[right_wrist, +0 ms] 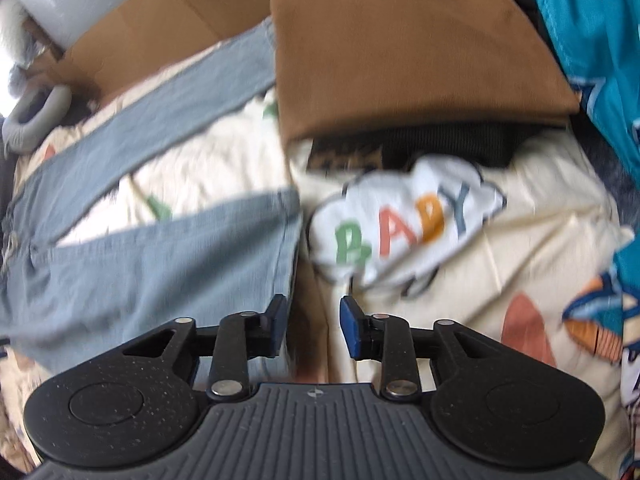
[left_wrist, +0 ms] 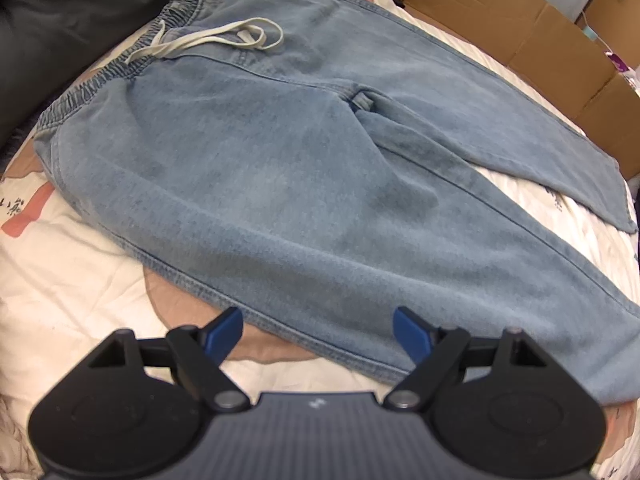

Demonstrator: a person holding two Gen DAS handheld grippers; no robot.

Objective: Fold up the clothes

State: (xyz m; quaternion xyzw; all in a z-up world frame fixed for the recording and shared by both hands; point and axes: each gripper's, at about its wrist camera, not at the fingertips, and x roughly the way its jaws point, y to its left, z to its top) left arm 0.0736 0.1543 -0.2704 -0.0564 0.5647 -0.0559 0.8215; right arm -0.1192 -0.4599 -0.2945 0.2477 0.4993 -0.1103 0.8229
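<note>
Left gripper (left_wrist: 318,334) sat nearest the lens at 6 o'clock, jaws spread wide, nothing between them, hovering just over the near side seam of the jeans (left_wrist: 280,168). Right gripper (right_wrist: 313,328) likewise at 6 o'clock in its own view, jaws partly apart and empty, over bare quilt (right_wrist: 500,240) just right of the near leg hem (right_wrist: 286,248).

Jeans lay flat, front up, on the quilt: near leg running out to 4 o'clock in the left view, far leg toward 3, legs splayed apart. Elastic waistband (left_wrist: 120,68) at 10 o'clock, white drawstring (left_wrist: 224,38) looped at 11.

Handling, judged: soft washed denim, limp, fairly weighty, not slippery; should drape and sag if lifted from one point. Best holds looked like the thick hem and the waistband corner or side seam, pinched through both layers.

Farther back, right view: folded brown garment (right_wrist: 400,52) at 12 o'clock, cardboard (right_wrist: 160,20) at 11.
</note>
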